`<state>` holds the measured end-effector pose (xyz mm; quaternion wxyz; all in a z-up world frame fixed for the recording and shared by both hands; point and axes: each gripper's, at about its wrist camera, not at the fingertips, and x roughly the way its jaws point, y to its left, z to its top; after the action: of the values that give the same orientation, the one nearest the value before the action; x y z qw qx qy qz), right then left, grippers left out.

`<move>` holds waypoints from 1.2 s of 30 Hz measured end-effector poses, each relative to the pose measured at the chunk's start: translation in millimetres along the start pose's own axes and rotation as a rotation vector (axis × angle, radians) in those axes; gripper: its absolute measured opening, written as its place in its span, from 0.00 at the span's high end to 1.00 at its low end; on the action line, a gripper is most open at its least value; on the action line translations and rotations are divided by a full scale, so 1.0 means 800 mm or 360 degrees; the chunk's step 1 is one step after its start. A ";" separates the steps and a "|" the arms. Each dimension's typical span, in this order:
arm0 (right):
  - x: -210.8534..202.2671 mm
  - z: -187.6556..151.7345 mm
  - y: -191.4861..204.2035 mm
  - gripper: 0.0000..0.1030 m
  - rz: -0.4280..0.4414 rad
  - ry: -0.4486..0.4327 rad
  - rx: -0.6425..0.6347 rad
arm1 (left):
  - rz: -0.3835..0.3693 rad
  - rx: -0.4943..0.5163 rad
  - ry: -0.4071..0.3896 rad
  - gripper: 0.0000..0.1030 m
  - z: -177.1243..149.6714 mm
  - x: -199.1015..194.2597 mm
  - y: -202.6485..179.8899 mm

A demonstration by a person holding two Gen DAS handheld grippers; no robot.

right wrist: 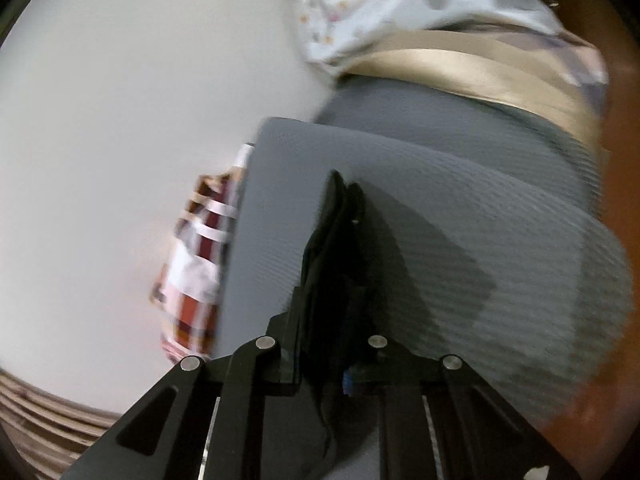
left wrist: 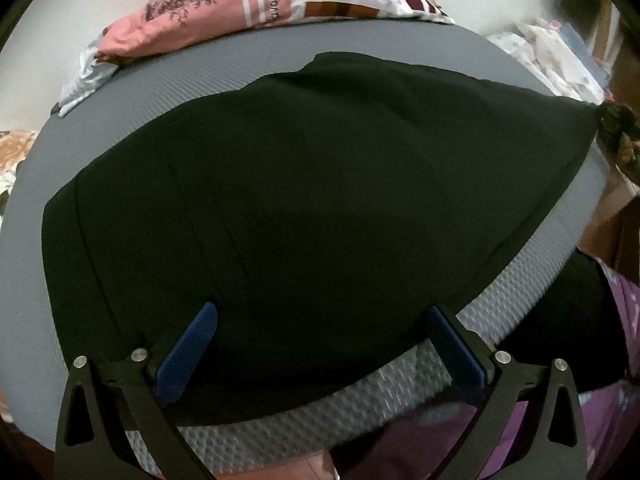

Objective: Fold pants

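The black pants (left wrist: 312, 184) lie spread on a grey mattress (left wrist: 132, 92), filling most of the left wrist view. My left gripper (left wrist: 322, 336) is open just above their near edge, its blue pads (left wrist: 188, 354) wide apart and empty. In the right wrist view my right gripper (right wrist: 320, 312) is shut on an edge of the black pants (right wrist: 328, 248), which stands up as a thin fold between the fingers above the mattress (right wrist: 460, 200). That view is motion-blurred.
A pink and striped bundle of clothes (left wrist: 248, 4) lies at the mattress's far edge; it also shows in the right wrist view (right wrist: 196, 264). White patterned cloth (right wrist: 384, 4) and a beige sheet (right wrist: 460, 68) lie beyond. Purple fabric (left wrist: 600, 412) is at the near right.
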<state>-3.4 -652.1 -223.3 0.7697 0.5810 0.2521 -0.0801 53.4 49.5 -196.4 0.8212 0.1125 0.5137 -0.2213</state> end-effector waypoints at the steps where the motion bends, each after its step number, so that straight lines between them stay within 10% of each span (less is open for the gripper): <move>1: 0.004 0.004 0.002 0.87 0.0031 -0.0014 0.0012 | 0.0009 -0.0008 -0.0004 0.00 0.003 0.001 0.001; 8: 0.007 0.007 -0.049 0.93 -0.0055 0.0007 0.0008 | 0.0016 0.0008 0.0001 0.00 -0.001 0.000 -0.004; 13: -0.039 -0.009 -0.037 0.76 -0.0244 -0.0054 -0.0074 | 0.0024 0.0047 -0.0005 0.00 -0.003 0.000 -0.001; 16: -0.081 -0.044 -0.019 0.76 -0.0093 -0.0107 -0.0099 | 0.0039 0.0031 0.0015 0.00 0.000 0.000 -0.001; 20: -0.052 -0.138 0.022 0.76 0.0262 0.0320 -0.0140 | 0.0068 0.0017 0.0018 0.00 0.013 -0.010 -0.013; 25: 0.035 -0.268 0.051 0.76 0.0334 0.0793 -0.0069 | 0.0039 -0.0080 -0.0201 0.00 0.038 -0.051 -0.028; 36: 0.078 -0.312 0.073 0.76 0.0023 0.0821 -0.0091 | -0.0101 -0.0390 -0.0214 0.00 0.041 -0.031 0.000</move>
<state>0.8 -389.9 -253.0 0.6965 0.5621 0.4380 0.0835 69.7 42.0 -159.4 0.8539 -0.0199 0.4841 -0.1897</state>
